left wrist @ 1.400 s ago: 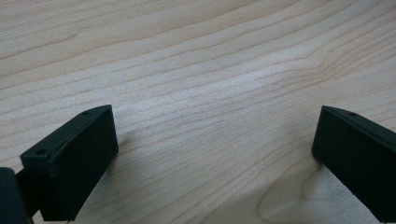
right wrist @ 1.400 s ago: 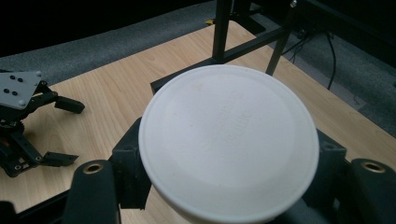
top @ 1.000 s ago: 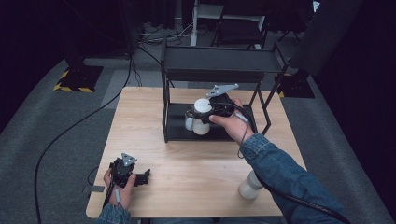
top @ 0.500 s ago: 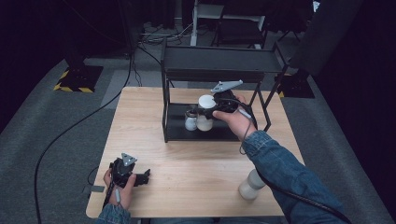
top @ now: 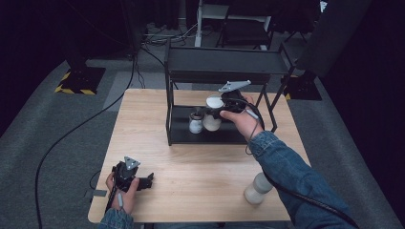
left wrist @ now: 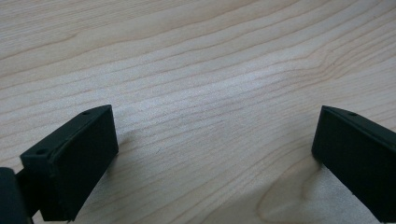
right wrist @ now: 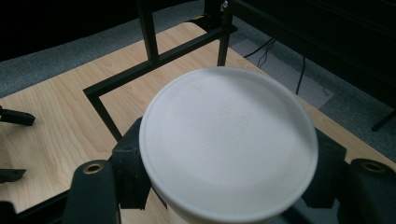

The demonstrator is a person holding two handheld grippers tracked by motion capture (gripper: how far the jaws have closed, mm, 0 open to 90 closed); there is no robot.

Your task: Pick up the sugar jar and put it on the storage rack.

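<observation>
Dark floor and cables sit around the wooden table [top: 200,157]. From above, the right gripper [top: 216,112] has lifted its white jar [top: 212,116] higher inside the black rack [top: 219,67], beside a small jar [top: 195,123]. Another jar [top: 256,189] waits near the front edge.

Down low, the left gripper [left wrist: 210,154] rests wide open on bare wood.

Up close, the right jaws squeeze the jar under its lid [right wrist: 229,140]. Rack posts stand near, so room is tight.

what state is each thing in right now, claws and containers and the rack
left claw: open, empty, low over the table
right claw: shut on white lidded container, held at the rack's lower shelf
small jar: upright on the lower shelf, beside the held container
white bottle: upright near the table's front edge, untouched
black rack: standing on the table
</observation>
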